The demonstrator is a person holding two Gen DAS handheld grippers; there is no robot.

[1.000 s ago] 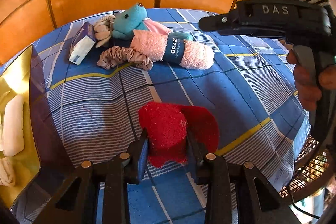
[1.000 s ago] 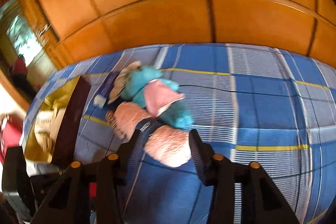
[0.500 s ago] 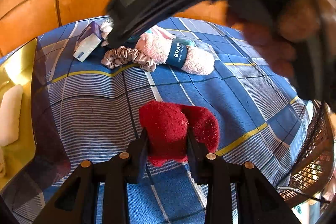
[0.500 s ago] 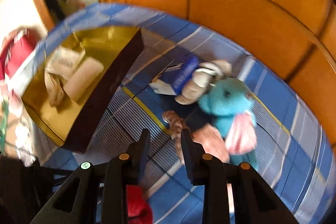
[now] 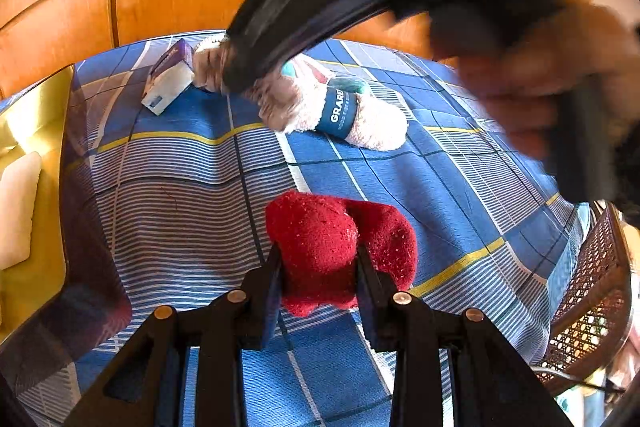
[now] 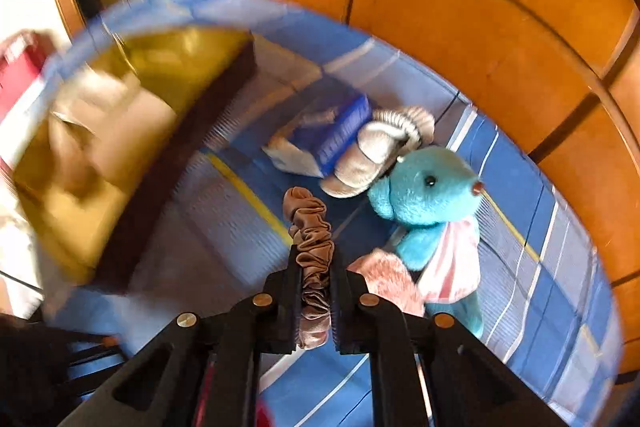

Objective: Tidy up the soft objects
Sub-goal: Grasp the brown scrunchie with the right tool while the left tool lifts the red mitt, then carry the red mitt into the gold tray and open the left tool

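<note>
Left wrist view: the left gripper (image 5: 318, 263) at lower centre has its jaws clamped on a red fuzzy sock (image 5: 332, 247) over the blue plaid bedsheet (image 5: 192, 211); a pink sock roll (image 5: 344, 115) lies upper centre, with a gold box (image 5: 44, 99) at the left edge. Right wrist view: the right gripper (image 6: 314, 279), lower centre, has its jaws pressed together on a beige scrunchie (image 6: 312, 247). A teal plush bear (image 6: 428, 203) lies right of centre, just beside the scrunchie.

Scrunchie (image 6: 314, 259) left of teddy (image 6: 430, 199)
</note>
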